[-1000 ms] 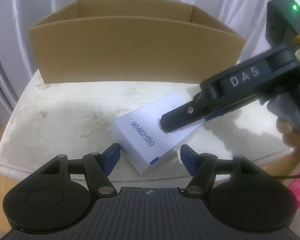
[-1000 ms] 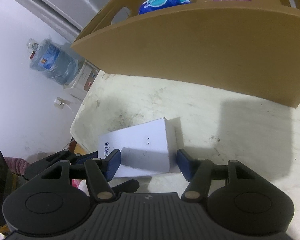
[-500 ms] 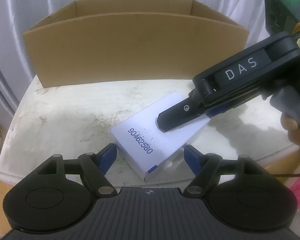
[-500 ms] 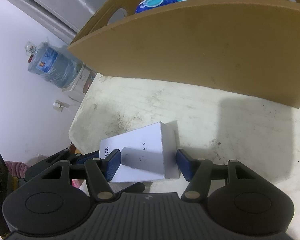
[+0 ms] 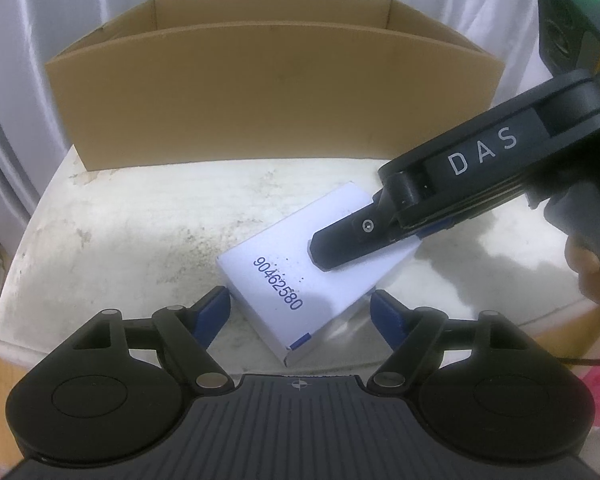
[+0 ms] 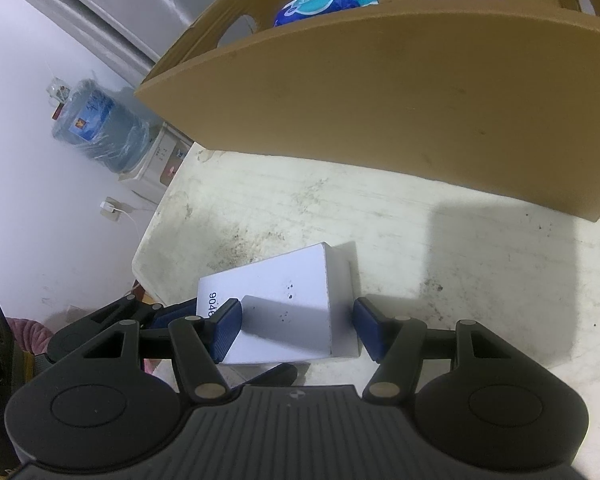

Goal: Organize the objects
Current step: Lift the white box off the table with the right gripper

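1. The left gripper's [image 5: 300,312] fingers [image 5: 214,312] have just been opening and stand clear of the white box [image 5: 300,280]; the right gripper's [image 6: 296,326] fingers bracket its far end, contact unclear.
2. The white box lies flat on the tabletop [image 5: 140,220] before the cardboard box [image 5: 260,112]; it looks light, stiff, smooth, best pinched across its narrow sides.
3. Both grippers pitch steeply downward.

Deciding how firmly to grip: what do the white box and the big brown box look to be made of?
White box: thin paperboard by the look, smooth matte finish, crisp folded edges, printed number. Brown box: likely corrugated cardboard, plain unprinted kraft surface, cut handle holes, bowed front wall. Both would probably dent under a hard squeeze.
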Motion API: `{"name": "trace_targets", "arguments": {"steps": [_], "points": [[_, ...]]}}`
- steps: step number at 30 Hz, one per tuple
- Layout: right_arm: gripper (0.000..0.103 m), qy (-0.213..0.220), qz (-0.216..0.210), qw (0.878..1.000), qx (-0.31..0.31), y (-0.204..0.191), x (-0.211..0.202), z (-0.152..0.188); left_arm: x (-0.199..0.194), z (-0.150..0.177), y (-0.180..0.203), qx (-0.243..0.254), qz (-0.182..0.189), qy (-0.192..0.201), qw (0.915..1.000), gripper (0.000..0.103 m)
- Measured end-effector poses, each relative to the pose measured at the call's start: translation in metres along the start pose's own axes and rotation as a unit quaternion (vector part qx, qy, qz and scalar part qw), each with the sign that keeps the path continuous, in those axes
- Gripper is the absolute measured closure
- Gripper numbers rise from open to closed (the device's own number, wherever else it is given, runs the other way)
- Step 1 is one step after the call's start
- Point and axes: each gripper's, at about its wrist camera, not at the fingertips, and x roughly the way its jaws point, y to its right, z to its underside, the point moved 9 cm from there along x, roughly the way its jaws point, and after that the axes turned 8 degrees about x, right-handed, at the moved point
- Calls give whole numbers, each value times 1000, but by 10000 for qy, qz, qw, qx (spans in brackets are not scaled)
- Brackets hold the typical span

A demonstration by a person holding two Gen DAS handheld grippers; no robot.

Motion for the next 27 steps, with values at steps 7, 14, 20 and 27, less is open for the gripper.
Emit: {"name": "trace_targets", "arguments": {"steps": [7, 14, 20, 27], "points": [[37, -41, 10, 10000, -35, -3, 2, -1, -5, 4, 2, -39, -39, -23, 10000, 27], [37, -70, -25, 9999, -104, -8, 6, 0, -11, 7, -1, -143, -50, -38, 9999, 27], [38, -71, -50, 9999, -82, -6, 4, 0, -15, 8, 3, -133, -9, -26, 9999, 28], [38, -36, -32, 9999, -150, -8, 5, 2, -13, 6, 0, -72, -42, -44, 10000, 28]]}}
